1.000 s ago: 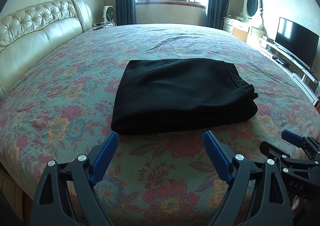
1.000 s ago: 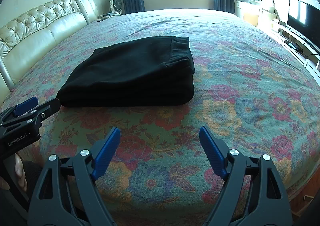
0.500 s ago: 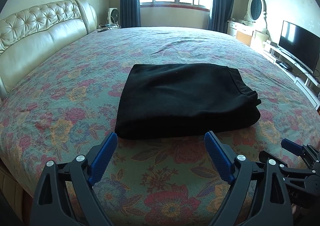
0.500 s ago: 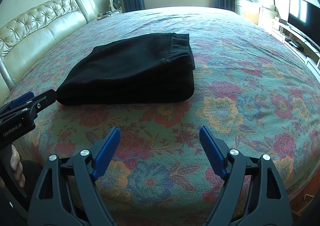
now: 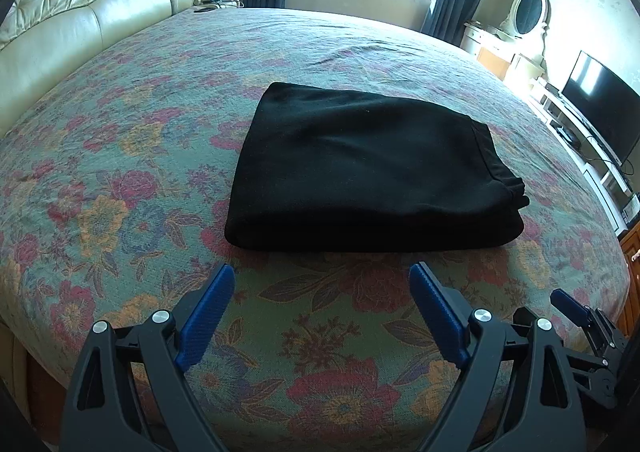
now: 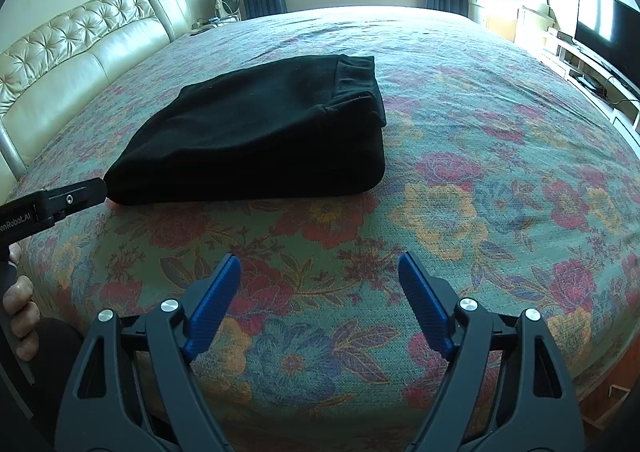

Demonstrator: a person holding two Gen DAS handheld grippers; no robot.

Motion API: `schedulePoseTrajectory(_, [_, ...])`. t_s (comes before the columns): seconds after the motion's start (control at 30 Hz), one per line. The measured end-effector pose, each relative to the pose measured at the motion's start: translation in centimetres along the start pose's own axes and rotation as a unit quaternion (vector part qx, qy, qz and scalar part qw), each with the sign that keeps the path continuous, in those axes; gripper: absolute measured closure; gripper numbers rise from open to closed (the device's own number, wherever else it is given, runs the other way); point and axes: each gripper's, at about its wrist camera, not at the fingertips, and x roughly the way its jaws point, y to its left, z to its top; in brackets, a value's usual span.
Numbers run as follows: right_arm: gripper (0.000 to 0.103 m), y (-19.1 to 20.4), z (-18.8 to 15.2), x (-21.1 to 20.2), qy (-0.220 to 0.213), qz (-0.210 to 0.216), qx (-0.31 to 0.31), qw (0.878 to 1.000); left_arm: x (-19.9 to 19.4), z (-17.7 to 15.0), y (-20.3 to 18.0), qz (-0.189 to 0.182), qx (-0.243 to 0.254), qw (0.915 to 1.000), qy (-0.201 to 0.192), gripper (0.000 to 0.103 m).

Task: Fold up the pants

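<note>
Black pants (image 5: 368, 167) folded into a flat stack on the floral bed (image 5: 120, 155). Left gripper (image 5: 322, 284) gaping wide, empty, just short of the stack's near edge. Right gripper (image 6: 320, 272) likewise spread, empty, over bare bedspread beside the stack.

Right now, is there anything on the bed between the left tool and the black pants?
Nothing: only bare flowery bedspread lies between the left tool and the folded black pants, as the left wrist view shows.

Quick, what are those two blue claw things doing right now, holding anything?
Left gripper: open, empty, short of the folded black pants.
Right gripper: open, empty, over the bedspread.
</note>
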Motion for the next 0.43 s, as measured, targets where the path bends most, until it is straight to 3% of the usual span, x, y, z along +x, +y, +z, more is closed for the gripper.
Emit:
schedulePoseTrajectory(0.33, [0.022, -0.52, 0.15, 0.01, -0.001, 0.001, 0.006, 1.000, -0.30, 0.26, -0.15, 0.043, 0.029, 0.9985, -0.018, 0.015])
schedulePoseTrajectory(0.43, [0.022, -0.80, 0.12, 0.14, 0.000, 0.001, 0.010, 1.000, -0.21, 0.34, 0.06, 0.039, 0.021, 0.9989, -0.015, 0.015])
